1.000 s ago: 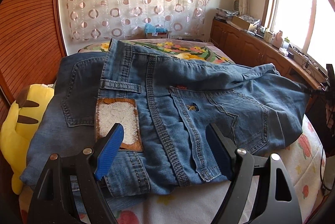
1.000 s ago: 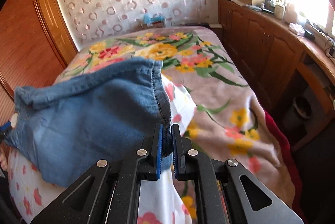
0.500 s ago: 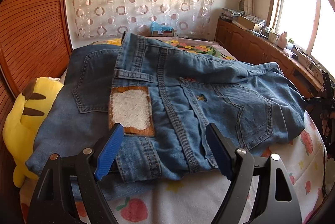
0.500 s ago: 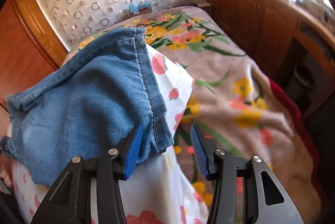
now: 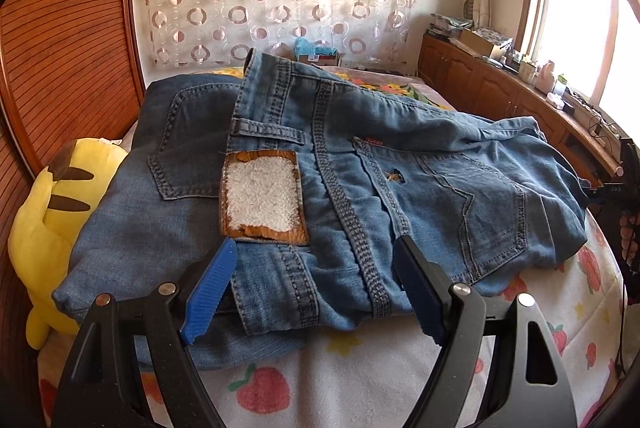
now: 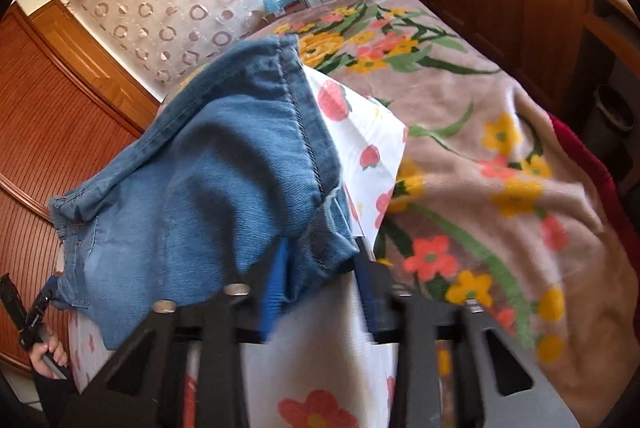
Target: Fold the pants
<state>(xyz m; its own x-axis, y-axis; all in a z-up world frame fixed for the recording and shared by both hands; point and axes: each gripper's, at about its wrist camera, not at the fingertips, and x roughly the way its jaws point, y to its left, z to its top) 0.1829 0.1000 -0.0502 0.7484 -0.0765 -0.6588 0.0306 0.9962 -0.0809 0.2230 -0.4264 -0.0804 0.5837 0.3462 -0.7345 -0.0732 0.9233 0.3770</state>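
Observation:
Blue jeans (image 5: pixel 340 188) lie folded in layers on a strawberry-print sheet (image 5: pixel 360 368), waistband and a brown-and-white patch (image 5: pixel 262 200) facing me. My left gripper (image 5: pixel 316 288) is open and empty, its blue pads just over the near edge of the jeans. In the right wrist view the jeans (image 6: pixel 200 196) end in a hem corner that lies between the pads of my right gripper (image 6: pixel 320 280), which is open. The right gripper also shows at the far right of the left wrist view (image 5: pixel 624 184).
A yellow plush toy (image 5: pixel 52 212) lies left of the jeans against a wooden wardrobe (image 5: pixel 60 28). A floral blanket (image 6: pixel 480 148) covers the bed beyond. Wooden cabinets (image 5: pixel 500 88) run along the right under the window.
My right gripper has opened and let go of the jeans hem. The jeans have settled flatter on the bed. My left gripper has stayed open and drawn slightly back.

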